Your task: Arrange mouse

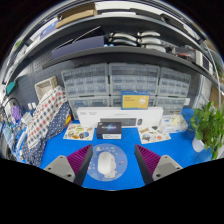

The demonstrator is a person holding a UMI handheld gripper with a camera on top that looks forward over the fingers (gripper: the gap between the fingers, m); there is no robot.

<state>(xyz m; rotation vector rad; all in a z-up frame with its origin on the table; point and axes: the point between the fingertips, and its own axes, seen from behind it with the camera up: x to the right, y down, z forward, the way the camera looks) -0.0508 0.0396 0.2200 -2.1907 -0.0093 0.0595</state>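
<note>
A mouse point(82, 160) lies beside a round pad point(107, 162) between the open gripper point(108, 166) fingers, near the table's point(170, 150) front edge; drawer cabinets point(125, 85) stand behind.

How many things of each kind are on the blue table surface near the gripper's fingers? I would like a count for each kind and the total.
White computer mouse: 1, just ahead of the left finger
Clear round lid or dish: 1, between the open fingers of the gripper
Black box with a white label: 1, beyond them
Total: 3
</note>
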